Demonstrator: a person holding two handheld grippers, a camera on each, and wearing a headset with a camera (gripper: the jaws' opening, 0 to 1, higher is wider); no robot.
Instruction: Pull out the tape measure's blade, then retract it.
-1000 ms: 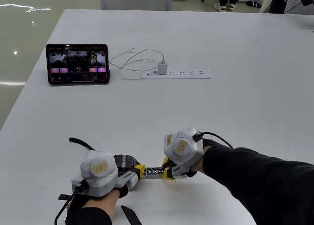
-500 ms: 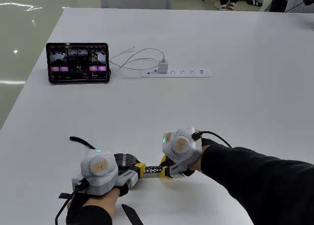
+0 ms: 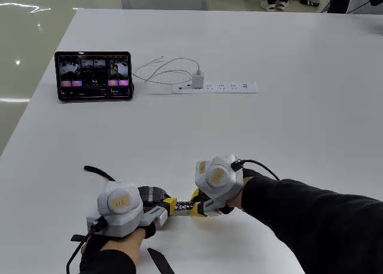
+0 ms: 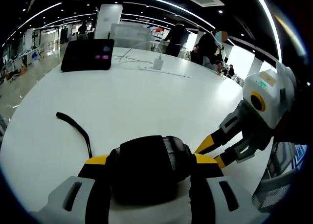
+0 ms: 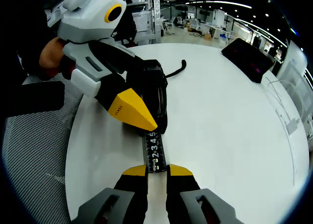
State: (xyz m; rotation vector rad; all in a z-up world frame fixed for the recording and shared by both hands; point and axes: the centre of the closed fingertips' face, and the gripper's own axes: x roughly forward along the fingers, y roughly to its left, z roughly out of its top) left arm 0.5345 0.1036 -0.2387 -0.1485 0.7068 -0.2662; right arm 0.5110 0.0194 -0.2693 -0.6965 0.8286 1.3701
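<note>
White workbench (image 3: 287, 106) surface carries a tablet (image 3: 94, 75) at far left and a power strip (image 3: 221, 88) to its right, both well apart from the work at the near edge.

On the left gripper (image 3: 161, 207), the jaws are closed around the black case of the tape measure (image 4: 146, 170), one yellow tip on each flank. This anchors the case on the table so it cannot follow the pull. A strap (image 4: 73, 128) trails from the case toward the far left.

On the right gripper (image 5: 157, 171), the jaws are narrowed to a pinch on the end of the blade (image 5: 154, 148), nearly tip to tip with the left gripper. A short run of graduated blade is exposed between case mouth and pinch.

Judgement: the blade is either barely extended or nearly retracted. A firm pinch guards against snap-back. Move the right gripper in line with the blade to avoid kinking it.
</note>
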